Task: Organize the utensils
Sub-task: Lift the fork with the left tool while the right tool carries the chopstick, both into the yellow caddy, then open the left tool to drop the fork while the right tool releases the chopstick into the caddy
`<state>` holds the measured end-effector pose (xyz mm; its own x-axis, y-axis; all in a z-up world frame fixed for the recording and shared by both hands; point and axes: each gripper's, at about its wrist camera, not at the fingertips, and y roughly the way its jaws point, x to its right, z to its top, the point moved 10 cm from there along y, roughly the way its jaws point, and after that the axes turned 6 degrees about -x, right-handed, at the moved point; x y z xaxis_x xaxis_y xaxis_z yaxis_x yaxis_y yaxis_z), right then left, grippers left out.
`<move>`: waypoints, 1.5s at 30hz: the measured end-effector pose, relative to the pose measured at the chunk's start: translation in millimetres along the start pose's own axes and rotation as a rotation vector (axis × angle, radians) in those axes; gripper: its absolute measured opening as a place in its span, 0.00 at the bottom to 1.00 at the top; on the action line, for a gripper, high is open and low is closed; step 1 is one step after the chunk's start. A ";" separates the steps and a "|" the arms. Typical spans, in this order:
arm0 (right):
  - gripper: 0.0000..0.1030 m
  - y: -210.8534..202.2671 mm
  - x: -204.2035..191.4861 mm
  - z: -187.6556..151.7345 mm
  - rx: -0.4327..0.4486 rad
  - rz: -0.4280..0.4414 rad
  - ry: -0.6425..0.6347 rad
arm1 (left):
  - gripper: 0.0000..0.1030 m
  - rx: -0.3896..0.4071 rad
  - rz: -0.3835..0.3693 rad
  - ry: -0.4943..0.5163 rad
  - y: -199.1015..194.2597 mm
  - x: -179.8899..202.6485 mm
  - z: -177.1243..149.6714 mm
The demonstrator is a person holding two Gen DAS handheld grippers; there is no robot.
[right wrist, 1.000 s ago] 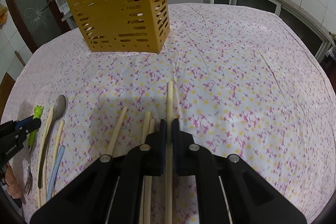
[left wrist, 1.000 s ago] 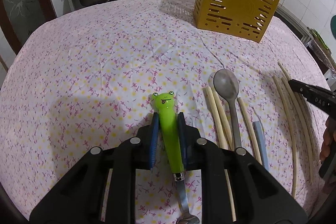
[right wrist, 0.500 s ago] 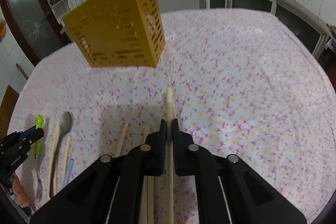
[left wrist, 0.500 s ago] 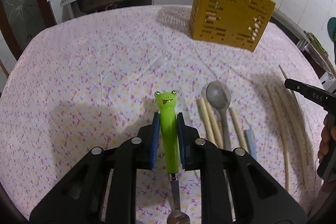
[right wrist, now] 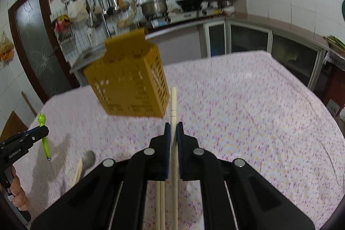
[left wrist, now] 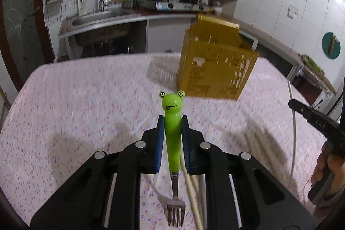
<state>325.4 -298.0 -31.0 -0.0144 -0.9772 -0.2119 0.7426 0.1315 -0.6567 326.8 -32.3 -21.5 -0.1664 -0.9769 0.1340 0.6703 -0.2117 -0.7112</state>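
Change: both grippers have lifted their utensils off the cloth since a second ago; more kitchen wall now shows above the table in both views.
Left gripper: blue pads clamped on the green frog-headed plastic handle of a small metal fork, frog face at 12 o'clock, tines at 6 o'clock under the gripper body.
Right gripper: jaws pressed tight on one pale wooden chopstick, its tip pointing to 12 o'clock.
Holder: perforated yellow plastic utensil basket stands on the table at 1 o'clock of the left gripper and at 11 o'clock of the right one.
Table: pink floral tablecloth, blurred by motion.
Left behind: more pale chopsticks lie under the right gripper; a grey metal spoon lies at 8 o'clock of it, just beside another stick.
Hand: fingers wrap the right gripper's handle at 3 o'clock in the left view.
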 end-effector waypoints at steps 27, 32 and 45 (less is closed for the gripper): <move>0.06 -41.1 -28.5 107.5 0.369 0.087 -0.041 | 0.14 0.163 -0.066 0.101 -21.8 44.1 92.9; 0.06 -56.9 -52.5 158.7 0.491 0.117 -0.058 | 0.14 0.239 -0.069 0.109 -38.2 55.4 139.4; 0.06 -31.3 -80.6 245.1 0.705 0.128 -0.035 | 0.14 0.355 -0.044 0.090 4.2 66.3 236.6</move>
<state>467.4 -264.3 184.1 0.1141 -0.9676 -0.2252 0.9931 0.1176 -0.0023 489.7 -104.7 147.7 -0.2530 -0.9636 0.0865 0.8678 -0.2656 -0.4199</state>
